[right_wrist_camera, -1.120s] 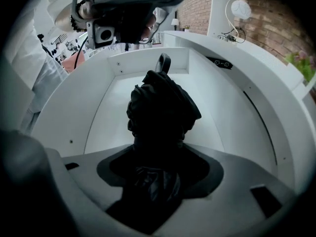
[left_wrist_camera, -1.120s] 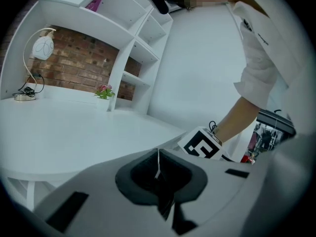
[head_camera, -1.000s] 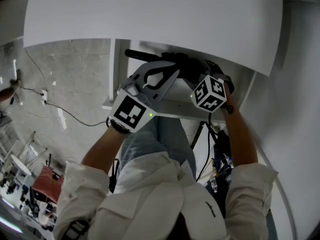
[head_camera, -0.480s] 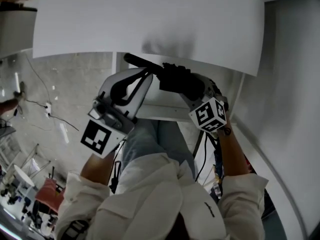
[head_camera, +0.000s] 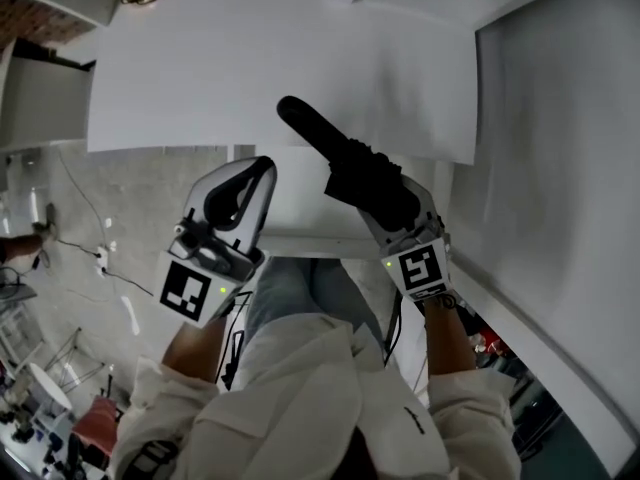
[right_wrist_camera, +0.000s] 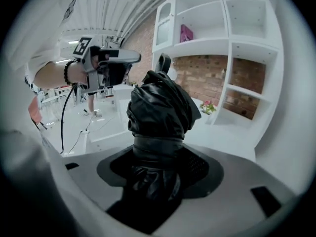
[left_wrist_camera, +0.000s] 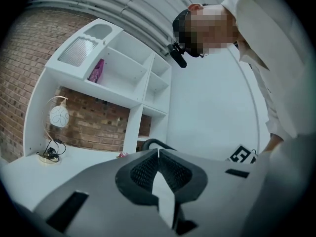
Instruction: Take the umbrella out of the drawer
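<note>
A black folded umbrella (head_camera: 350, 168) is clamped at its lower end in my right gripper (head_camera: 392, 211). Its handle end points up and left over the white desk top (head_camera: 200, 78). In the right gripper view the umbrella (right_wrist_camera: 160, 107) rises straight out of the right gripper (right_wrist_camera: 158, 154), whose pads press on its bunched fabric. My left gripper (head_camera: 262, 166) is left of the umbrella and apart from it. Seen from its own camera, the left gripper (left_wrist_camera: 158, 152) has its jaws together with nothing between them. The white drawer (head_camera: 300, 213) stands open below both grippers.
A white shelf unit (left_wrist_camera: 133, 83) stands against a brick wall, with a lamp (left_wrist_camera: 59, 116) and a pink item (left_wrist_camera: 97, 71). Small flowers (right_wrist_camera: 209, 106) sit on the desk. A white panel (head_camera: 540, 118) rises at the right. Cables (head_camera: 100, 258) lie on the floor at the left.
Both grippers have risen. The umbrella has come up from under the desk's edge and now sticks out over the desk top. The left gripper has drawn away from it to the left.
</note>
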Available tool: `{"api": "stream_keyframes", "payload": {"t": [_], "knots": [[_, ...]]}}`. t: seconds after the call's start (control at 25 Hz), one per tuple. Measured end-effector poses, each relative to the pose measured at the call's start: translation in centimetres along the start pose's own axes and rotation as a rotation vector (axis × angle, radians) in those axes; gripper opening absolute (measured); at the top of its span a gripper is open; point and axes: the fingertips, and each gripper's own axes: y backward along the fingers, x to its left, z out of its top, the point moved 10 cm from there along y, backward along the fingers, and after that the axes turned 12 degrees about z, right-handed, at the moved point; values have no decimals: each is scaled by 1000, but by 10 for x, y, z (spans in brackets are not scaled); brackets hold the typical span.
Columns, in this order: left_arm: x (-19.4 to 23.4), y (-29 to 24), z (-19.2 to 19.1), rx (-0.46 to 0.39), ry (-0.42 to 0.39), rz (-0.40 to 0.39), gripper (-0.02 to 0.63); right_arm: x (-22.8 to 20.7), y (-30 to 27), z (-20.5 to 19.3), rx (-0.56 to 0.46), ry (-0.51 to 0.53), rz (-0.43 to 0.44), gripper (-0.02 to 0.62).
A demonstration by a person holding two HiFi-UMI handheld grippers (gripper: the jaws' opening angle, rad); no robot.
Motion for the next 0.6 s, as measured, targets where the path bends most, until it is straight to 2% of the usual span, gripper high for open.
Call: {"api": "stream_keyframes", "payload": {"t": [0.4,0.6], "knots": [[-13,-8,44,-33,-28,-55,27,-12,61,70,-171,24,-219,268],[-24,-5,74,-54,-74,-80,27,-11,98,109,-296,35,-311,269]]}}
